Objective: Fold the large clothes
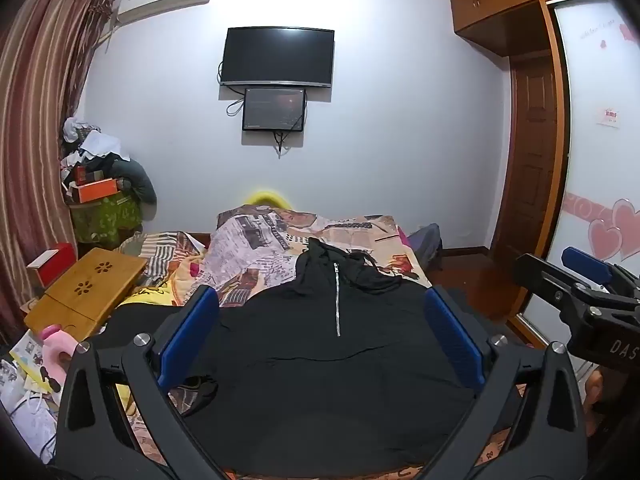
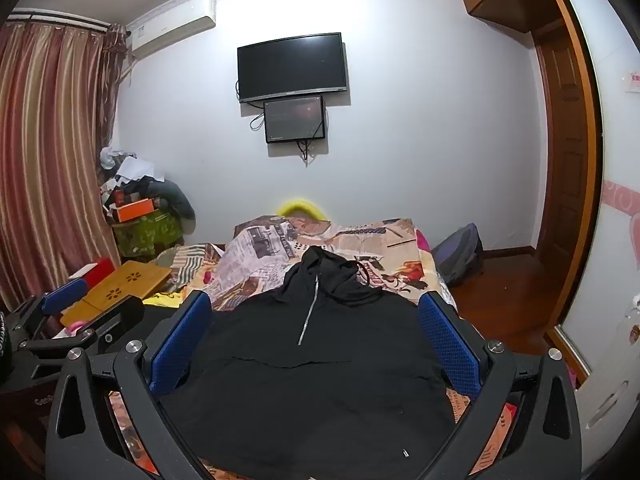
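Note:
A large black hooded top [image 1: 320, 360] with a short silver zip [image 1: 337, 300] lies spread flat on the bed, hood toward the far wall; it also shows in the right wrist view [image 2: 312, 392]. My left gripper [image 1: 320, 332] is open and empty, held above the garment's near part. My right gripper [image 2: 316, 344] is open and empty, also above the garment. The right gripper shows at the right edge of the left wrist view [image 1: 580, 292]; the left gripper shows at the left edge of the right wrist view [image 2: 68, 308].
The bed carries a patterned quilt [image 1: 280, 240]. A wooden lap table [image 1: 88, 292] and clutter lie at the left. A backpack [image 2: 460, 252] sits on the floor at the right. A wardrobe [image 1: 600, 160] and a door stand at the right.

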The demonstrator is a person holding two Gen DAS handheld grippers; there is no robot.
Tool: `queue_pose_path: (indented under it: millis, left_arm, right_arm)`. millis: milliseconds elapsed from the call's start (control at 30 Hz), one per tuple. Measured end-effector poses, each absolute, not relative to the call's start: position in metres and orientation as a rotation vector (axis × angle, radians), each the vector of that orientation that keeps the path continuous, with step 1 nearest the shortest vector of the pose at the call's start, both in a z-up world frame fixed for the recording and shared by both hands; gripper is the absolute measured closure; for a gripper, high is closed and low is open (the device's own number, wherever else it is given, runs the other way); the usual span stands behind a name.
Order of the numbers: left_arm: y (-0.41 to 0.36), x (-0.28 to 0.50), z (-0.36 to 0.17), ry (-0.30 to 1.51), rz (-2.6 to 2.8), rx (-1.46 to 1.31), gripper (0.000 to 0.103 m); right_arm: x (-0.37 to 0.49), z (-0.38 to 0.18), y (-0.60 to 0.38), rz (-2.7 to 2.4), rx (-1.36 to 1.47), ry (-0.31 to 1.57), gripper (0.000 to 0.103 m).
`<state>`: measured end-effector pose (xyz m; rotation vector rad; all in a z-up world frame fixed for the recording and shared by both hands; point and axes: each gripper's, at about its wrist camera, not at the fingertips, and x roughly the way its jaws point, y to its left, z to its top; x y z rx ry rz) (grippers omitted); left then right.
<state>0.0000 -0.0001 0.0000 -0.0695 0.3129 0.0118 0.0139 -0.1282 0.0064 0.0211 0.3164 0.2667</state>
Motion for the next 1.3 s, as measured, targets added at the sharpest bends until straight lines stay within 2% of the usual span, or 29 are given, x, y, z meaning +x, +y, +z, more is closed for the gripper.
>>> queue_pose_path:
  millis: [1300]
  left_arm:
    - [-0.002,0.003,-0.006,0.312,0.025,-0.045,0.0]
  right_arm:
    - [0.016,0.0,-0.119,0.269,0.016,0.34,0.0]
